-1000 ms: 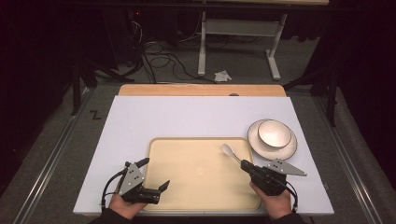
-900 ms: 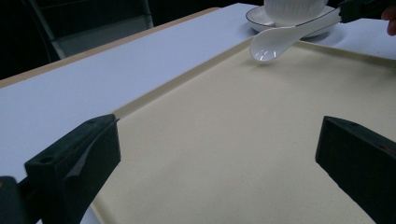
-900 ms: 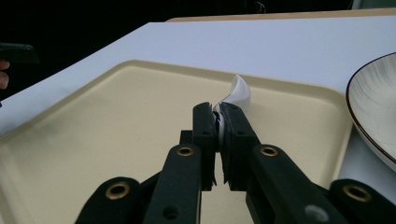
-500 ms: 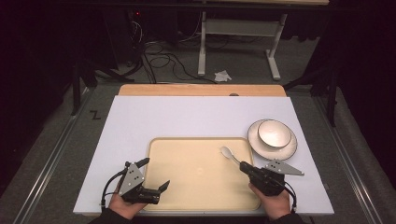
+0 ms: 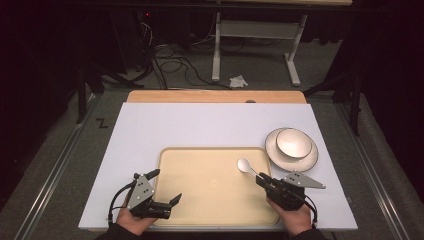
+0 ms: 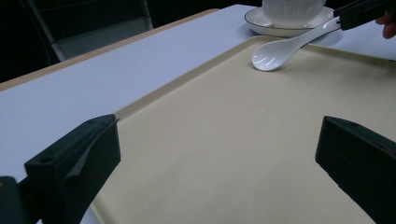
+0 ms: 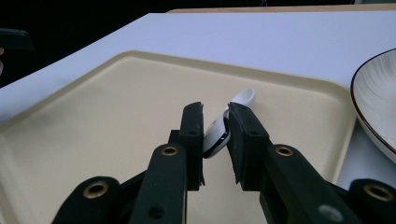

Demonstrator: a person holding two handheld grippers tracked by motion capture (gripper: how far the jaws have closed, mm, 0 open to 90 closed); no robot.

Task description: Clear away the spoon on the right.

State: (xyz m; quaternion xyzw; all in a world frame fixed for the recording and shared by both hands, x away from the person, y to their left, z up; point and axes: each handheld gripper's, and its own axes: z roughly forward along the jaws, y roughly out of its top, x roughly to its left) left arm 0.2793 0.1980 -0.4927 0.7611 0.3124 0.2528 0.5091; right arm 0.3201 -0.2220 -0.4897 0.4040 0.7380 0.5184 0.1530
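Resting between right fingers (image 7: 215, 135): spoon (image 7: 219, 128)

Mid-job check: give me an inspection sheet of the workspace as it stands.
Surface: white tabletop, with a beige tray near the front edge.
Job's things: white spoon, its bowl end resting on the tray; bowl on a plate right of the tray.
Clutter: nothing seen.
Grippers: left gripper open at the tray's left front corner; right gripper jaws have just been opening, with the spoon handle between them.
Cables: one trails from each gripper; loose floor cables beyond the table.
Surroundings: dark room, white table frame, crumpled paper on the floor.
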